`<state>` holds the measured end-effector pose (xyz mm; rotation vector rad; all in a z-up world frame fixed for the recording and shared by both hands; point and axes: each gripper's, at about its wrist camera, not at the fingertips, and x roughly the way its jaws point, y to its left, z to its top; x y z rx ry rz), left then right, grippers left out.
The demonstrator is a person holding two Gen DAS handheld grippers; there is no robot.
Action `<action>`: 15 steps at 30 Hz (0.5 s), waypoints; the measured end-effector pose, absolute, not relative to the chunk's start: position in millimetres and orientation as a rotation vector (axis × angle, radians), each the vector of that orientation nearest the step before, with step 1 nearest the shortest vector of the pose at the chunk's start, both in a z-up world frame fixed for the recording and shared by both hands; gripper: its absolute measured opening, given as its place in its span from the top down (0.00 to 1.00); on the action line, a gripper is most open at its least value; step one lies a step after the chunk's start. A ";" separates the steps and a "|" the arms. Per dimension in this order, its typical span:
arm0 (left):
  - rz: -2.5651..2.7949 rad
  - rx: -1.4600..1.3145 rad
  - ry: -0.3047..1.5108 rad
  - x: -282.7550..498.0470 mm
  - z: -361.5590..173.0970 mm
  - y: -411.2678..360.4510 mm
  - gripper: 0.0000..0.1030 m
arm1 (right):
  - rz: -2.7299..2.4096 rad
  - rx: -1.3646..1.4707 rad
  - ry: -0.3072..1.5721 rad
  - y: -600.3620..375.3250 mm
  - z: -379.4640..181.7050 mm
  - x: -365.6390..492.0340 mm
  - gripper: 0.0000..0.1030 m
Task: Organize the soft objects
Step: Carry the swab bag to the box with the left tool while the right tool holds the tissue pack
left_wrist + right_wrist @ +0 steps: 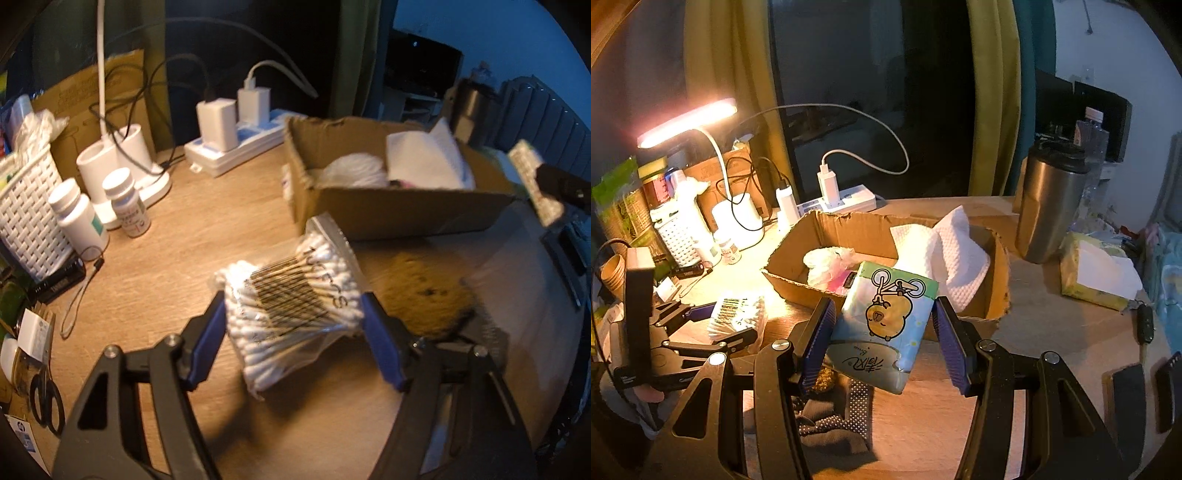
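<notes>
Both grippers loaded or loading; the transfer to the box is in hand.

Right gripper (884,328) grips a tissue pack (884,321) raised just short of the cardboard box (997,291) ahead. Left gripper (293,332) straddles a cotton-swab bag (291,302) on the bench (155,266); pad contact is not confirmed. Next, in my judgement: carry the pack forward over the rim and release it.
</notes>
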<state>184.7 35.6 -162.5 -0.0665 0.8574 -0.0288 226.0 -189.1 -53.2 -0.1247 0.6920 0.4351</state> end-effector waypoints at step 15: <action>-0.107 -0.036 0.718 167.4 -93.5 -6.5 0.30 | 0.437 -0.097 0.644 -213.5 -36.2 218.1 0.44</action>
